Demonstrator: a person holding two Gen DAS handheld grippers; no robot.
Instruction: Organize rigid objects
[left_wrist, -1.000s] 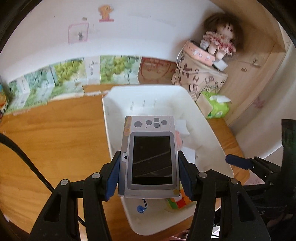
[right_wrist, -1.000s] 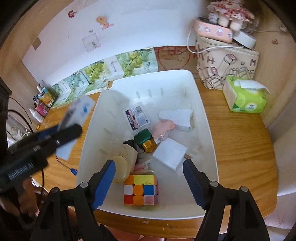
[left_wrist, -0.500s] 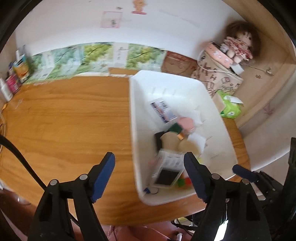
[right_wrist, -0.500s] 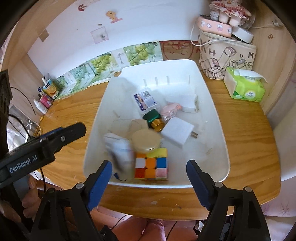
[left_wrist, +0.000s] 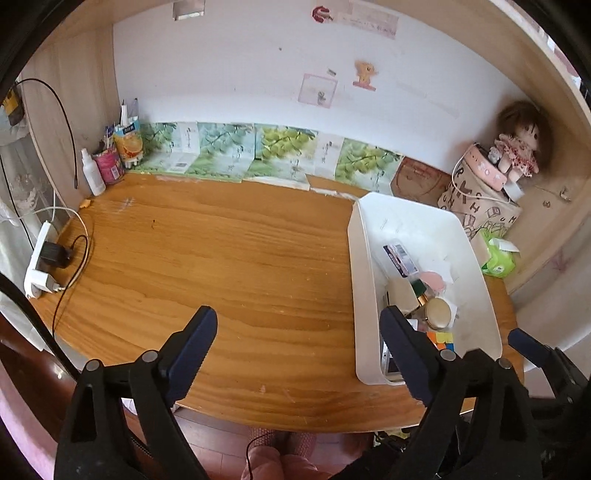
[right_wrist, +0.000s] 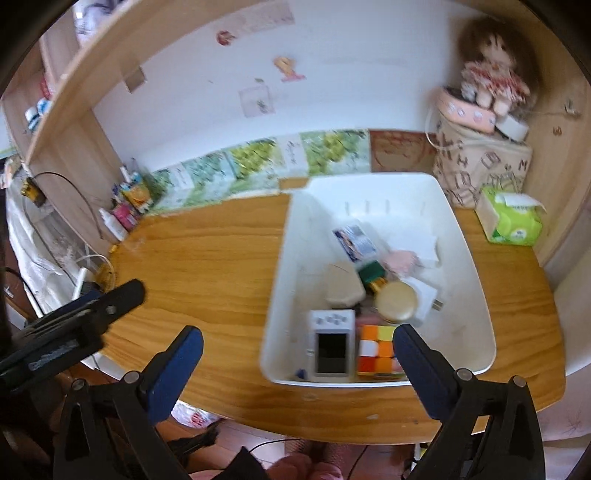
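the grey handheld game console (right_wrist: 330, 345) lies screen up in the lower left corner of the white bin (right_wrist: 476, 273), long axis running up the frame, buttons at its upper end, just beside the colour cube (right_wrist: 376, 350). left gripper (left_wrist: 297, 345) and right gripper (right_wrist: 297, 354) have just been opening, jaws wide, nothing between them. bare wooden desk (left_wrist: 221, 258) fills the frame's left half.

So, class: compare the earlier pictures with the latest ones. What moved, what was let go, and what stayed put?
The left claw held the handheld console over the bin, let it go, and its jaws have just been opening; they are empty now. The console now lies in the bin beside the puzzle cube. Both views have drawn back from the bin. The right claw also opened wider, empty. Bin, cube and gold lid stayed put.
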